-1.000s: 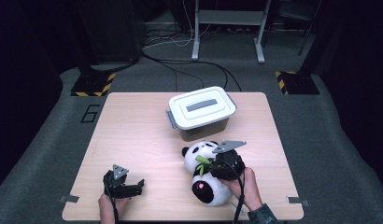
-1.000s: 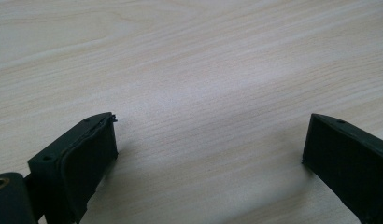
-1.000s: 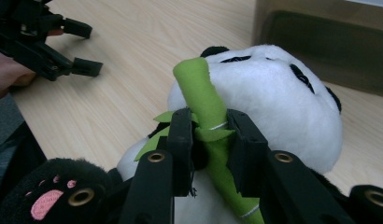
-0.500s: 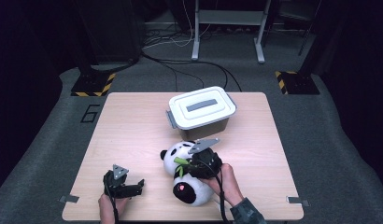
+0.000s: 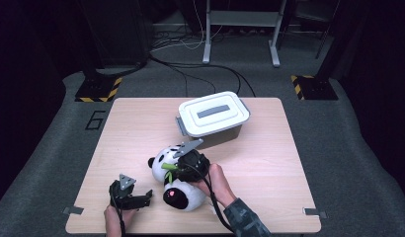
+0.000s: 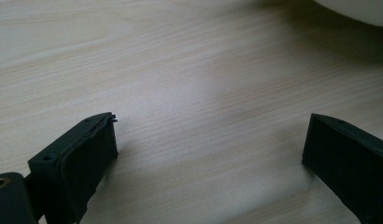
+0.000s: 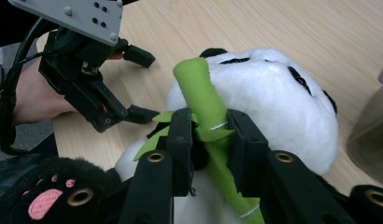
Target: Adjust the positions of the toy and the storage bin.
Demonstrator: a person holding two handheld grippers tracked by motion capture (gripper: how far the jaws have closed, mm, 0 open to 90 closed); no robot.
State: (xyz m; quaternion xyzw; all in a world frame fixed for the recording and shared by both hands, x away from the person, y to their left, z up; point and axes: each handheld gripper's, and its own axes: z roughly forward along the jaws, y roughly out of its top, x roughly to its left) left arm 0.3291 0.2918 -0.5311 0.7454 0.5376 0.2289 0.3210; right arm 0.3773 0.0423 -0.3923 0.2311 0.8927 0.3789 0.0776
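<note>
While gripped, bamboo (image 7: 206, 100) separates fingers (image 7: 180, 135).

Lidded box (image 5: 214, 117) blocks centre-back; left tabletop (image 5: 126, 133) open.

In the high view the right gripper (image 5: 183, 165) covers the middle of the plush panda (image 5: 178, 185), while in the left gripper view only a white curved edge (image 6: 358, 10) shows at the upper right, cut off by the frame and too little to identify.
</note>
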